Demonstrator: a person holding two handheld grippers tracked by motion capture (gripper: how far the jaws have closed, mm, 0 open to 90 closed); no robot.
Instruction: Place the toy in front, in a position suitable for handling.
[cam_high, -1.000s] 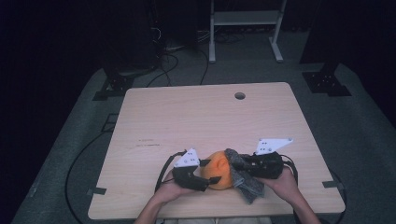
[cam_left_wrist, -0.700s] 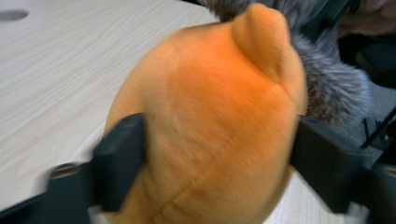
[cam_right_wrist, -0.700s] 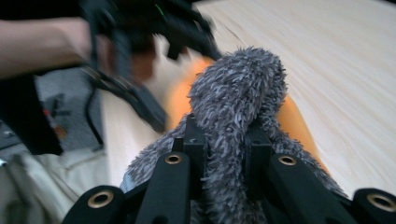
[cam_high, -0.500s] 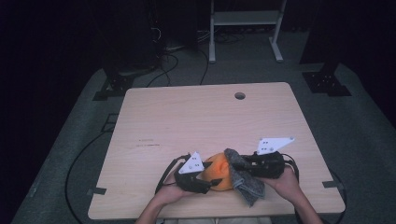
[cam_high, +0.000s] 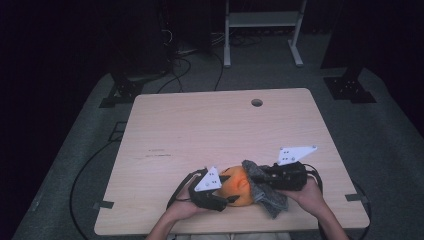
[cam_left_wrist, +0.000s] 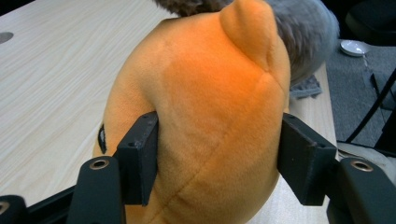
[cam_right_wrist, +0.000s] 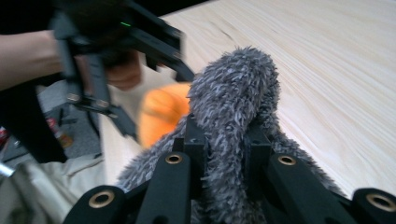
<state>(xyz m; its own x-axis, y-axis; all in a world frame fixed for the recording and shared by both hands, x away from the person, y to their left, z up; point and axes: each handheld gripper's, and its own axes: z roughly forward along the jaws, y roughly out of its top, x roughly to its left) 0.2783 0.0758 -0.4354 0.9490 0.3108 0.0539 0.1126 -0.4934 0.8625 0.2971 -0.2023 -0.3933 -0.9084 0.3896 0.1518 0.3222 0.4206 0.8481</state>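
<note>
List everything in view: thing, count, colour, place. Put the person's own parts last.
plush toy: 1, orange, near table edge, between left jaws
furry cloth: 1, grey, right of the toy, pinched in right jaws
table: 1, light wood, centre
hole: 1, round, far side of tabletop
frame: 1, white, on floor beyond table
left gripper: 1, black, shut on toy
right gripper: 1, black, shut on cloth
hands: 2, at bottom edge

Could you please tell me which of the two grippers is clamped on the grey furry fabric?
The right gripper: its fingers pinch the grey furry fabric, whereas the left gripper squeezes the orange plush toy.
</note>
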